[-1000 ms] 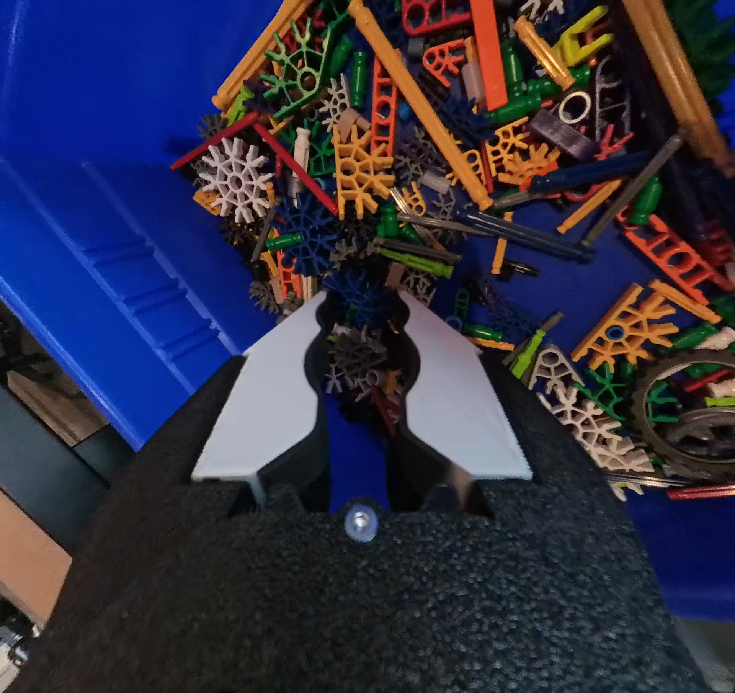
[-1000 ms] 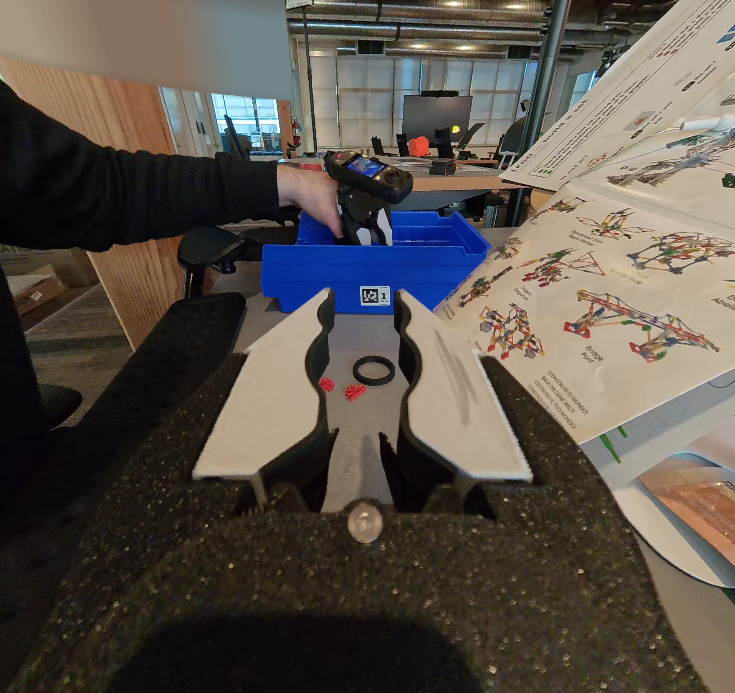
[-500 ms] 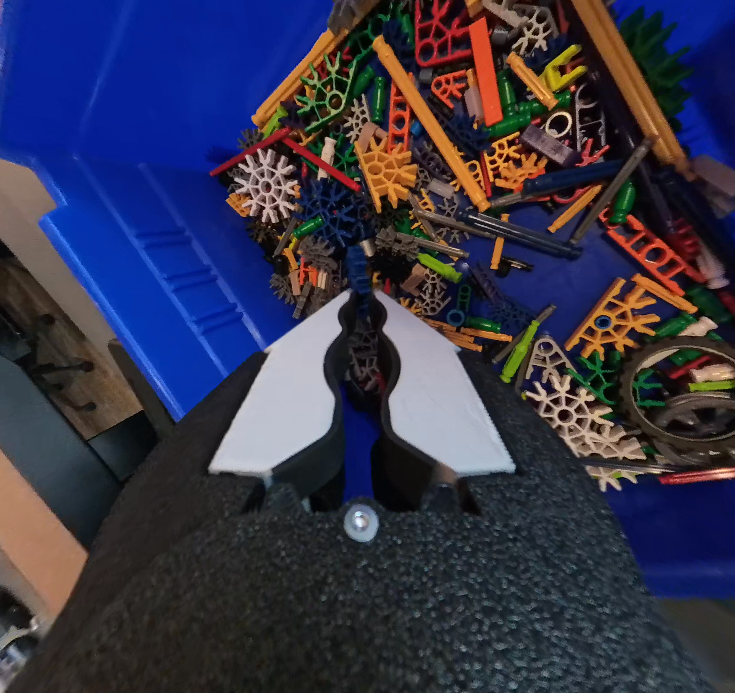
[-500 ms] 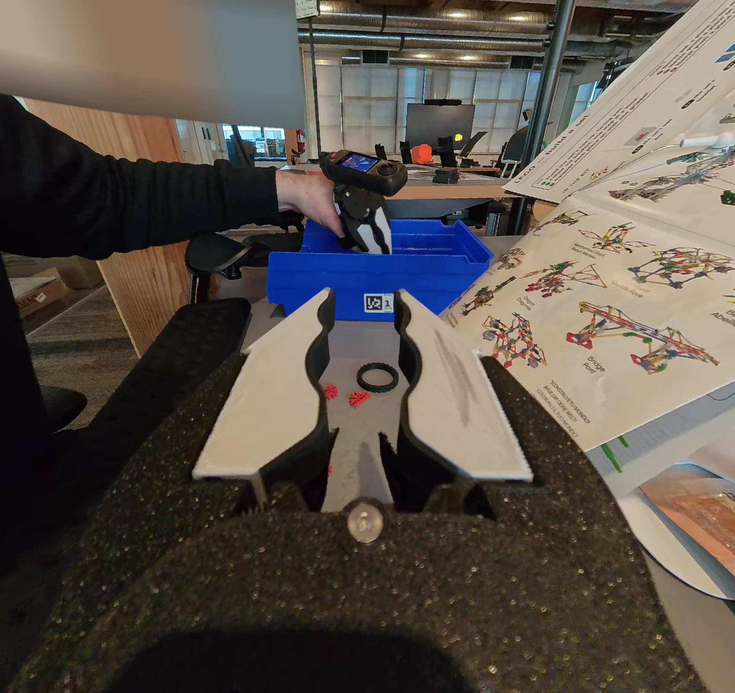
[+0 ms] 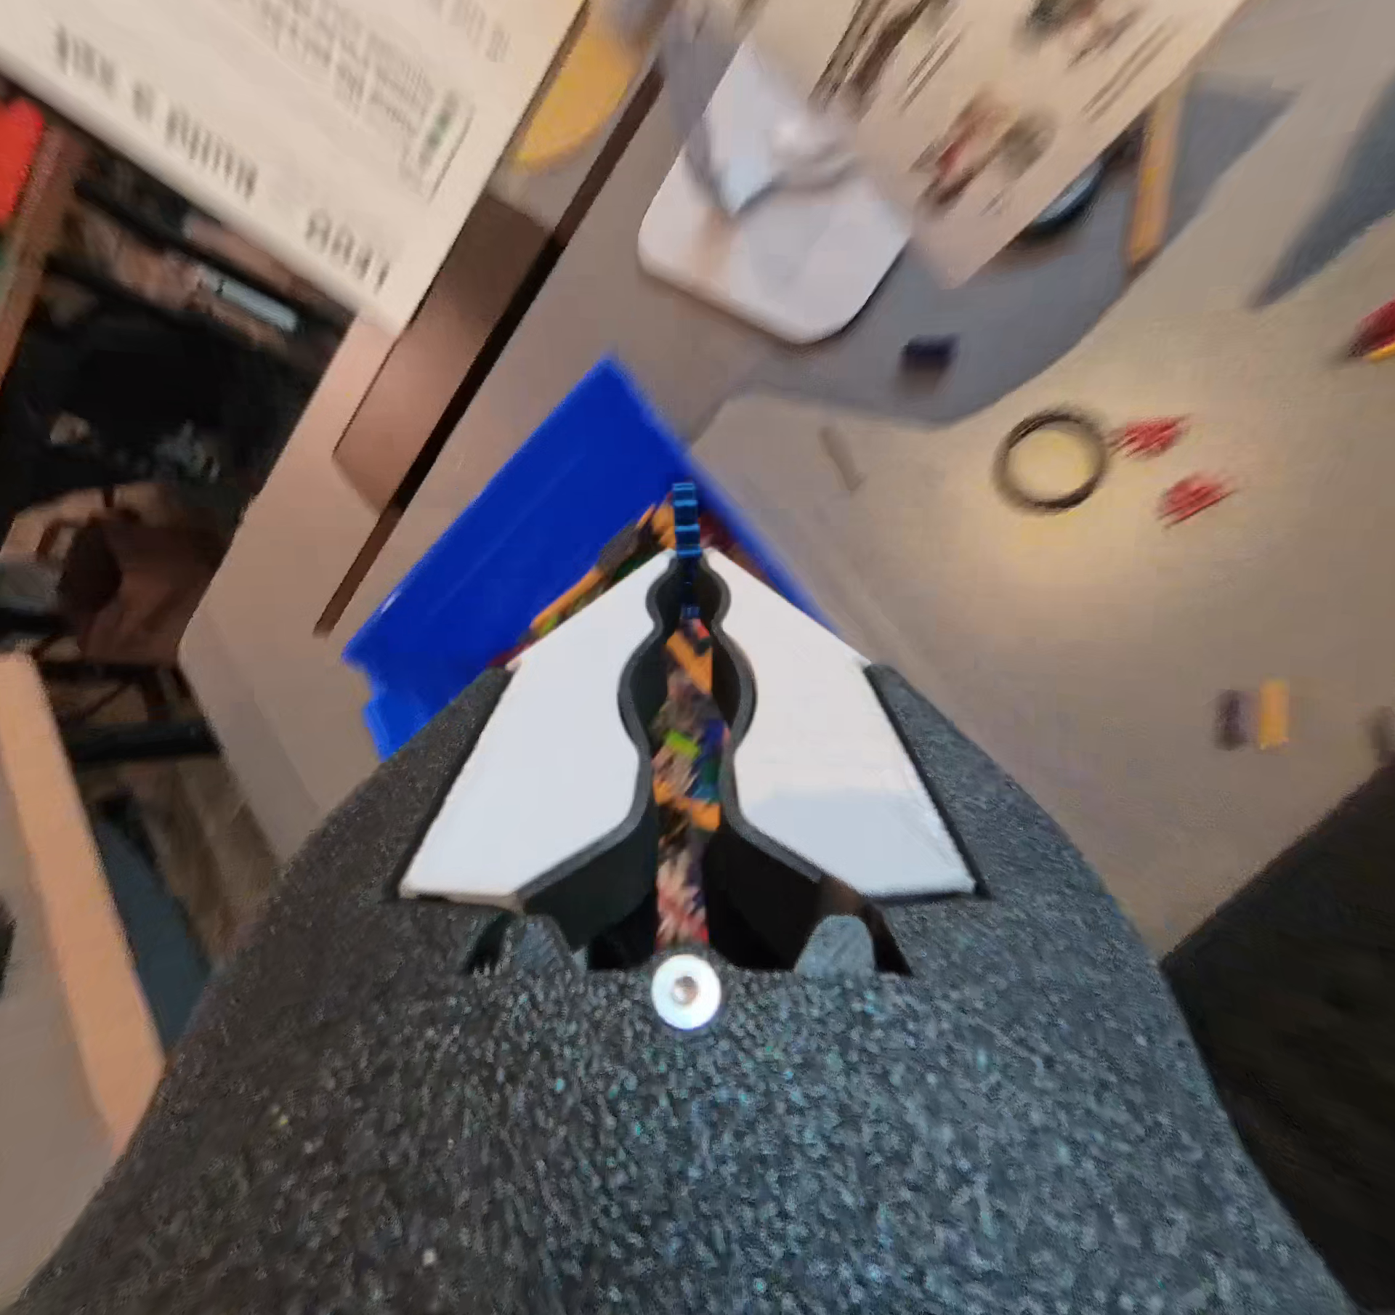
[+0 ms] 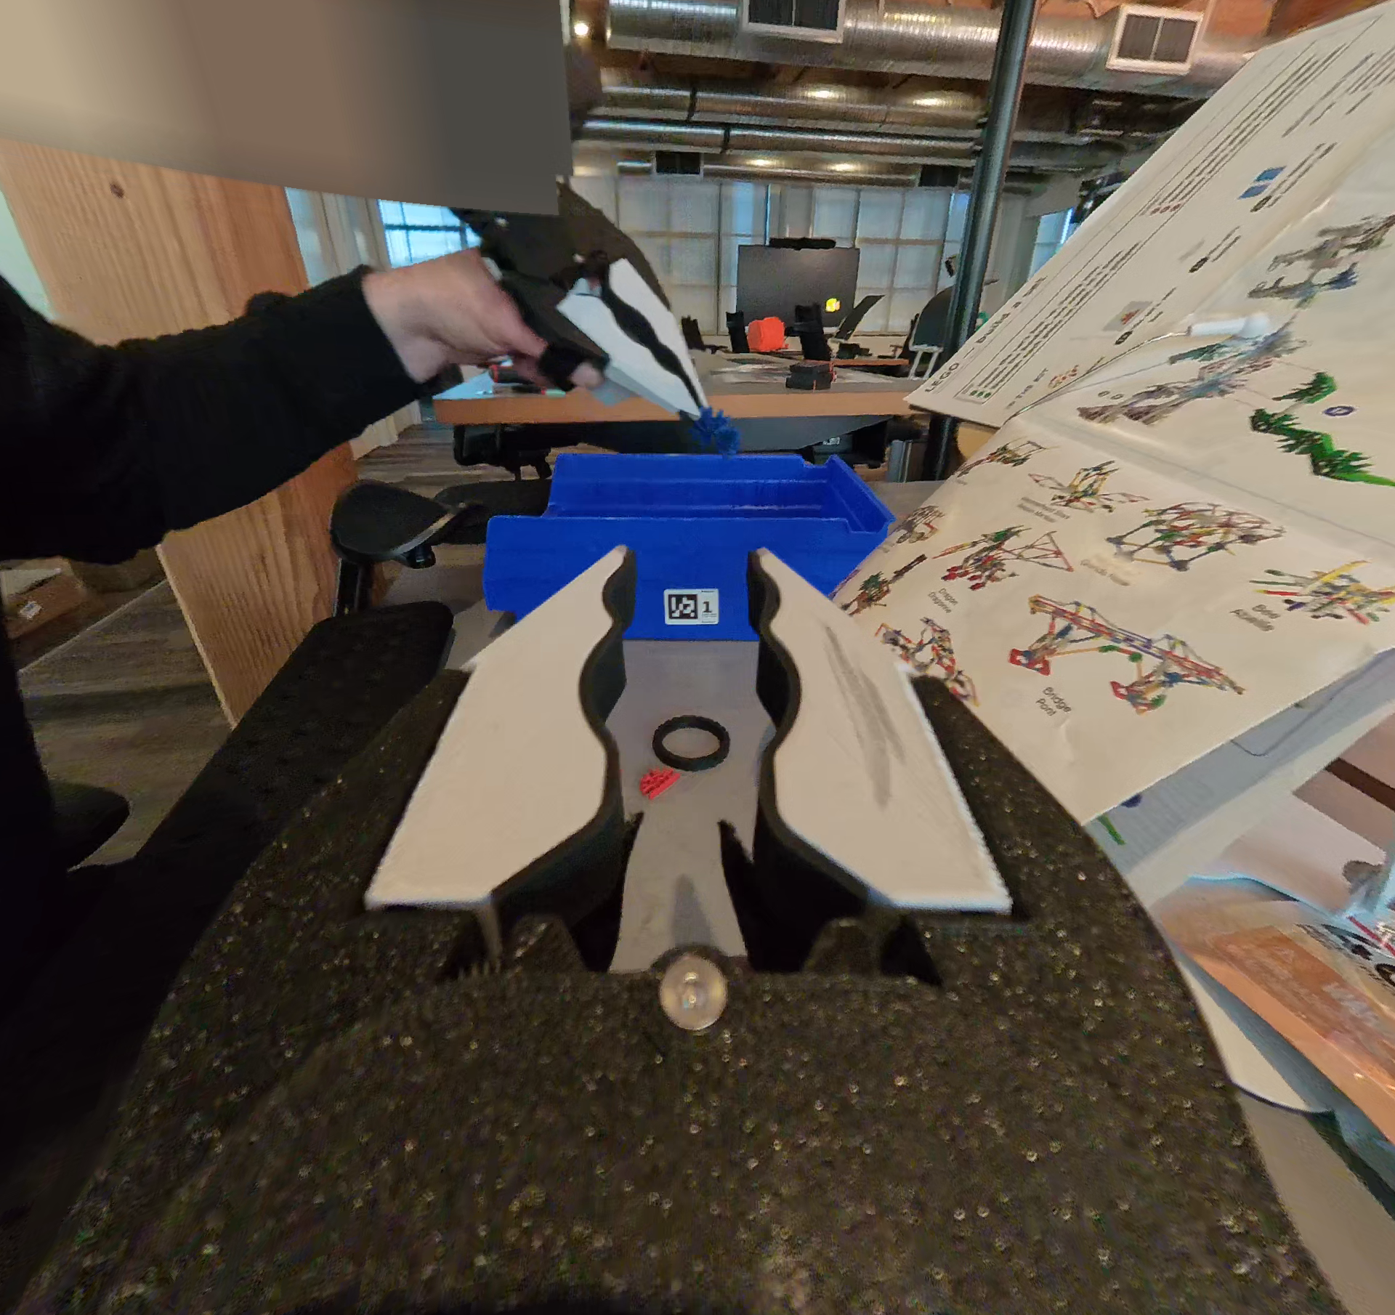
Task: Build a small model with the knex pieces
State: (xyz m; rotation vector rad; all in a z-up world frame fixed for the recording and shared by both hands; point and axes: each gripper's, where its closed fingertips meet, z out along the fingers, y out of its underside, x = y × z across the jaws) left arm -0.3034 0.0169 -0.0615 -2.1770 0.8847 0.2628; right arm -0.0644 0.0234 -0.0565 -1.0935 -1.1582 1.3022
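Note:
My left gripper (image 5: 685, 558) is shut on a small blue snowflake-shaped connector (image 5: 684, 516), seen edge-on at its tips. It is held in the air above the blue bin (image 5: 491, 584) of mixed construction pieces. In the right wrist view the left gripper (image 6: 691, 403) hangs over the bin (image 6: 679, 524) with the blue connector (image 6: 713, 429) at its tip. My right gripper (image 6: 687, 562) is open and empty, low over the grey table (image 6: 679, 682). A black ring (image 6: 691, 744) and a red connector (image 6: 658, 782) lie on the table between its fingers.
A propped instruction sheet (image 6: 1132, 524) with model pictures stands at the right of the bin. In the left wrist view the black ring (image 5: 1051, 469) and red pieces (image 5: 1196, 497) lie on the table. A person's hand and black sleeve (image 6: 226, 388) hold the left gripper.
My left gripper closed on the blue connector in the bin's pile, then lifted out of the bin and swung toward the table. My right gripper stayed open, shifting only slightly.

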